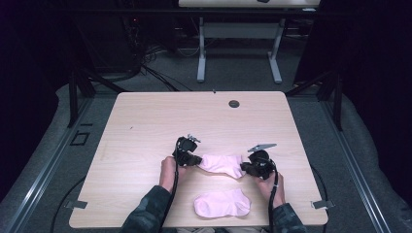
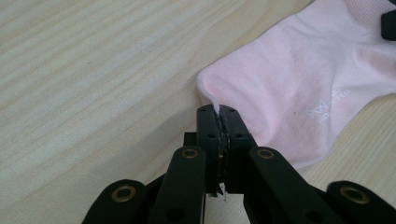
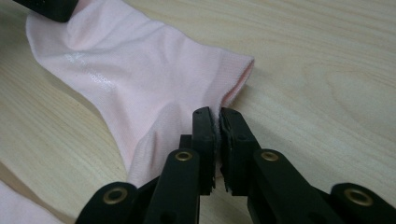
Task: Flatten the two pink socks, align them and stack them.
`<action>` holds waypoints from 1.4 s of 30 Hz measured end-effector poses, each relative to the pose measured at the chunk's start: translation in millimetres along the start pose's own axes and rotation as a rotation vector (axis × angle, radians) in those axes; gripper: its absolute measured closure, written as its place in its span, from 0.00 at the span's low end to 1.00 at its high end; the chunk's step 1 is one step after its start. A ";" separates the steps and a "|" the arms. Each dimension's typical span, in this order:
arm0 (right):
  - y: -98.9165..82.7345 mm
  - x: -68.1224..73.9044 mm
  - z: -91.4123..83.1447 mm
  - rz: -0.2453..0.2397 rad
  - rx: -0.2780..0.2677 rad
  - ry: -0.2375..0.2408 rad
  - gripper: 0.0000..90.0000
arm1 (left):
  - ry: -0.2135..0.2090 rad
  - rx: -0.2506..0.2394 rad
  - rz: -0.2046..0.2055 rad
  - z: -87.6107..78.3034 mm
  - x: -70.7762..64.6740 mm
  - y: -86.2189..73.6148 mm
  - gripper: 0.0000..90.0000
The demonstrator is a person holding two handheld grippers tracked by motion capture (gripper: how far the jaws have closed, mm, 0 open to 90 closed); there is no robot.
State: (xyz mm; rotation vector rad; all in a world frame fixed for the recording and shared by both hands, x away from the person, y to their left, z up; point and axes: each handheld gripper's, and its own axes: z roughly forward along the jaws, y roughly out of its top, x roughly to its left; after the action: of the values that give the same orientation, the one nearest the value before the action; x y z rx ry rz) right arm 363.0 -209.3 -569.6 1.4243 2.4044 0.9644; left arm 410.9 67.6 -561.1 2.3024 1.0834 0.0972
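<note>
While a person sat at the near edge of a pale wooden surface [image 1: 145,121], each hand held a black two-jaw claw, and both claws were pinched onto the same pink sock [image 1: 222,163]. That sock lay flat between the two claws, stretched across the short gap from one to the other. At the sock's left end, the left claw [image 1: 195,160] had its jaws pressed together on a small fold of fabric at the rounded toe; in the left gripper view a thin white sliver of cloth poked up between the closed tips of the left claw [image 2: 218,112], and the rest of the sock [image 2: 299,88] spread away to the right of the jaws, with a faint white logo on it. At the opposite end, the right claw [image 1: 245,167] was clamped on the edge near the ribbed cuff; in the right gripper view the jaws of the right claw [image 3: 217,116] nipped the hem just below the open cuff, and the sock [image 3: 135,79] ran away up and to the left of them. Gripping both ends this way probably let the person lift the sock taut and flat, without it bunching. A second pink sock [image 1: 222,203] lay nearer the person, just behind both claws and between the forearms, touched by neither. It seemed to wait there as the partner for pairing, perhaps to be covered by the held sock.
</note>
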 end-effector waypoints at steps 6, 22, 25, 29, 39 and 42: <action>0.1 1.9 -9.0 -0.003 -0.034 0.029 0.95 | -0.007 -0.028 0.019 -11.0 -3.2 -2.3 0.99; -3.2 32.6 -76.4 -0.072 -0.091 0.128 0.95 | -0.108 -0.161 -0.072 -77.7 -29.7 -44.4 0.99; -8.9 39.2 -83.8 -0.097 -0.064 0.145 0.95 | -0.120 -0.173 -0.080 -83.0 -37.4 -56.4 0.99; -20.0 45.1 -87.9 -0.112 -0.038 0.163 0.95 | -0.134 -0.181 -0.087 -87.6 -47.5 -72.5 0.99; -44.1 42.9 -80.6 -0.095 0.022 0.179 0.94 | -0.138 -0.161 -0.069 -82.0 -74.4 -101.8 0.99; -48.8 42.5 -74.8 -0.099 0.040 0.168 0.94 | -0.121 -0.145 -0.051 -77.6 -82.3 -108.5 0.99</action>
State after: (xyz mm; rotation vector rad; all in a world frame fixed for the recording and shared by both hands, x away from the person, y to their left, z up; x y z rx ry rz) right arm 271.3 -222.5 -535.0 1.2697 2.6004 1.0560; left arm 258.7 98.9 -540.8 2.1220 1.0381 0.0152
